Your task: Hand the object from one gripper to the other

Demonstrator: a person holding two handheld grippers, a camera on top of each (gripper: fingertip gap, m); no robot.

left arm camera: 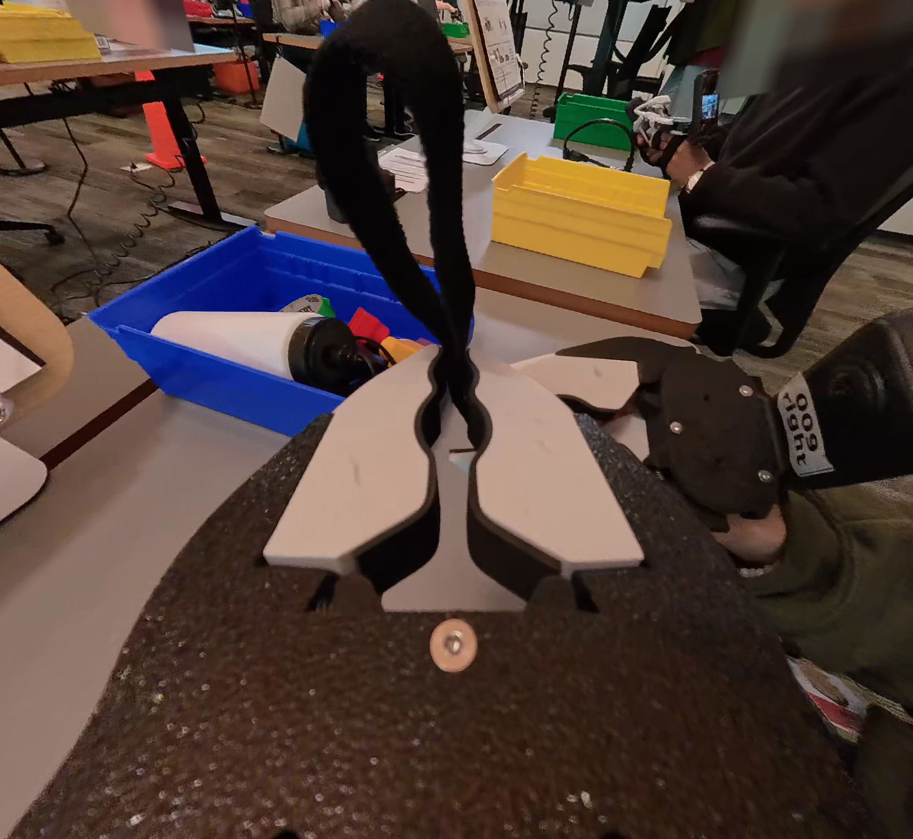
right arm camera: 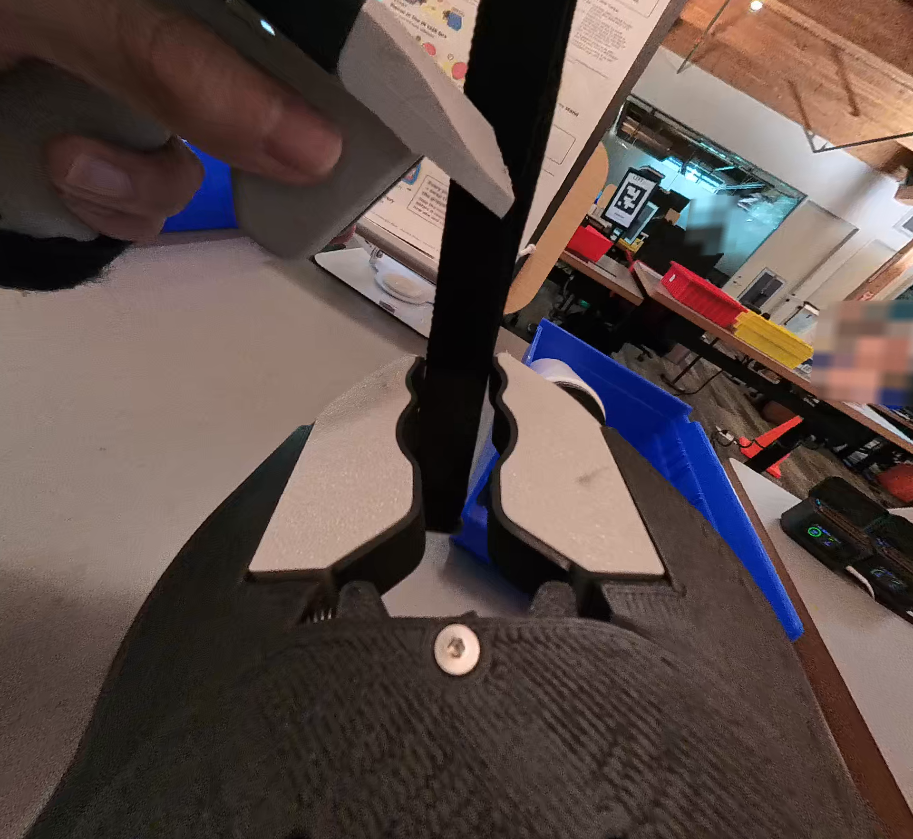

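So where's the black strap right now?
The black strap loops upward, pinched in the left hand-held gripper, above the blue bin; the right hand-held gripper also closes on its lower end.

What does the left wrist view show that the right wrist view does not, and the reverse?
Only the left wrist view shows the strap's looped top, a white bottle in the blue bin, and a yellow bin. Only the right wrist view shows a red bin and a wooden ceiling. Both show the black strap, the blue bin, the grey table, and each tool, left and right, closed on the strap.
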